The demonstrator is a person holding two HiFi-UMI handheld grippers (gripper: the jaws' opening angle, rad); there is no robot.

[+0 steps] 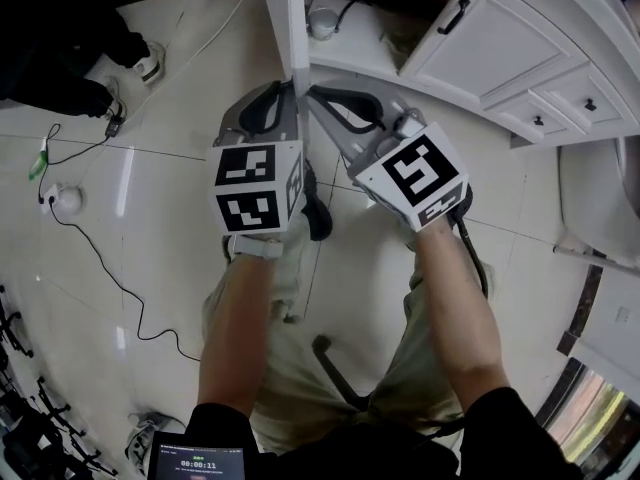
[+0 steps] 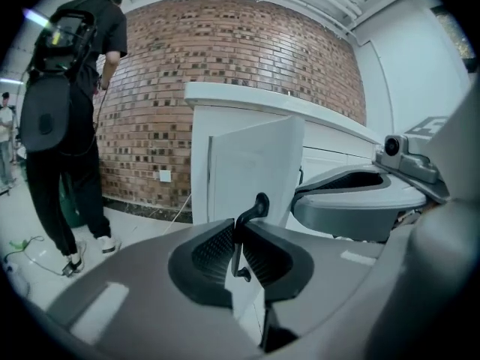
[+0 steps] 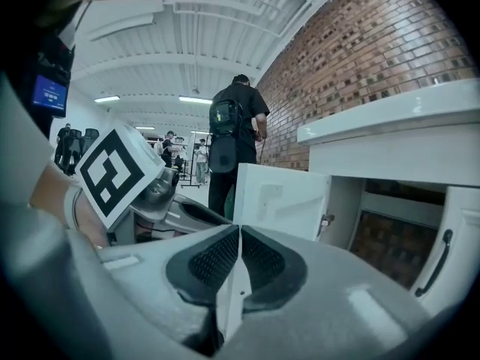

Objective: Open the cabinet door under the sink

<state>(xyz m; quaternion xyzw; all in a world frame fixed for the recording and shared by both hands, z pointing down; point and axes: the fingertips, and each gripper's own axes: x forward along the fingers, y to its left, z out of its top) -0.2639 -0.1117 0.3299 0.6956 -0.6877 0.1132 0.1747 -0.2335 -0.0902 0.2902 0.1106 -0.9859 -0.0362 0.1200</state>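
The white cabinet door stands swung out from the cabinet, edge-on in the head view. My left gripper is on its outer side, shut on the black door handle, which runs between the jaws. On the inner side my right gripper is shut on the door's free edge, and the door's inner face runs away to a hinge. Behind the door is the dark cabinet opening.
A closed white door with a black handle and drawers lie to the right. A person with a backpack stands on the tile floor by the brick wall. Cables trail on the left.
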